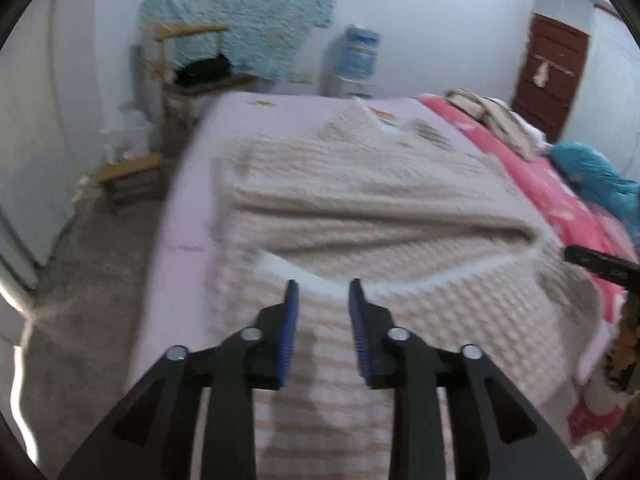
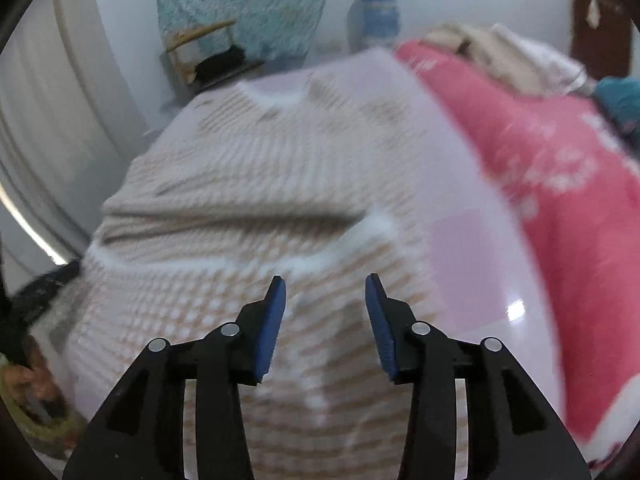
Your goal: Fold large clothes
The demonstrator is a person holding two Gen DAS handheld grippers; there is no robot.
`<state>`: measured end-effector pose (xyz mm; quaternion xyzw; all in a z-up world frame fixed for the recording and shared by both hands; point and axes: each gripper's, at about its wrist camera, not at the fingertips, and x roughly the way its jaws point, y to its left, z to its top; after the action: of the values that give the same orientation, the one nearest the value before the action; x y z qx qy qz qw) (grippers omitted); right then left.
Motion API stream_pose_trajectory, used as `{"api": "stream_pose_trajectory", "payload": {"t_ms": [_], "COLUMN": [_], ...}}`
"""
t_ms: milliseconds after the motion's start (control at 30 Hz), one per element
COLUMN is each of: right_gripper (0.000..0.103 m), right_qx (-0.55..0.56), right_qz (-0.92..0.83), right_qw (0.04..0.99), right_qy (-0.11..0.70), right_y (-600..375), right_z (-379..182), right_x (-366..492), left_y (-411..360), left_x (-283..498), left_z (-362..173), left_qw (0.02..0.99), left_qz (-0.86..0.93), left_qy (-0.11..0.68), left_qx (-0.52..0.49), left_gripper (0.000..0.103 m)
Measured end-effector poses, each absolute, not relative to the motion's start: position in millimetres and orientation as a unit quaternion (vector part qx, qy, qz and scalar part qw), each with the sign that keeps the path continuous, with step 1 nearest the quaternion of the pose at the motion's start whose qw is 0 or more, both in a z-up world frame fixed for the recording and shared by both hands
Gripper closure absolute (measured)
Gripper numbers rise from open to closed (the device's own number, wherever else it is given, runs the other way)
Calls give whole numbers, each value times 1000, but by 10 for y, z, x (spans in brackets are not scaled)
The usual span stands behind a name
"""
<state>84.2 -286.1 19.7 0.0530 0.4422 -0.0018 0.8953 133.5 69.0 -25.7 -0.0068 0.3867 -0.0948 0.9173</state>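
Observation:
A large beige knitted garment with white checks point(image 1: 352, 184) lies spread on a pale lilac sheet point(image 1: 188, 216) on the bed; its near part is folded over, with a white edge running across. It also shows in the right wrist view point(image 2: 248, 176). My left gripper point(image 1: 323, 292) is open and empty, just above the near folded part by the white edge. My right gripper point(image 2: 326, 286) is open and empty above the same near part. The right gripper's tip point(image 1: 600, 262) shows at the right of the left wrist view.
A pink blanket point(image 1: 560, 200) with a beige clothes pile point(image 1: 496, 116) and a teal cloth point(image 1: 596, 180) lies on the bed's right side. Wooden chairs point(image 1: 192, 68), a water dispenser point(image 1: 356, 56) and a brown door point(image 1: 552, 76) stand by the far wall. Floor lies to the left.

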Motion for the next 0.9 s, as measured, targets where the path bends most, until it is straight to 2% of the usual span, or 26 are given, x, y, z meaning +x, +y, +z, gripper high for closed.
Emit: {"api": "stream_pose_trajectory", "payload": {"t_ms": [33,200,233,267,300,333,367,433,667,900], "right_gripper": [60,60,62,72,85,88,97,98,98,96], "right_qx": [44,28,24,24,28,29,31,42,39,56], "right_qz": [-11,-23,-24,-23,-19,-21,-22,-25,-24,-18], "right_qw": [895,884,881,877,874,873,875,886,922,895], "right_qy": [443,466,472,479,485,486,482,461,385,443], "right_y": [-2900,-2966,-2958,-2951,-2946,-2945,-2941,-2952,-2954,-3036], "right_z": [178,-15,-53,-98,-122,-132,-122,12,537,-160], "right_x": [867,1070,1073,1087,1067,1063,1053,995,1160,1639], "left_y": [719,726,723,714,723,736,755,774,830,871], "left_x": [1395,1601,1615,1640,1656,1664,1660,1614,1668,2011], "left_z": [-276,-440,-482,-529,-554,-574,-579,-505,44,-487], "left_qw": [916,904,901,897,896,895,894,900,940,921], "left_qz": [-86,-71,-68,-64,-62,-61,-62,-65,-57,-36], "left_qy": [392,421,428,435,438,441,442,431,334,387], "left_qx": [0,26,33,36,35,34,30,25,27,18], "left_gripper": [67,67,67,68,80,90,90,93,93,92]}}
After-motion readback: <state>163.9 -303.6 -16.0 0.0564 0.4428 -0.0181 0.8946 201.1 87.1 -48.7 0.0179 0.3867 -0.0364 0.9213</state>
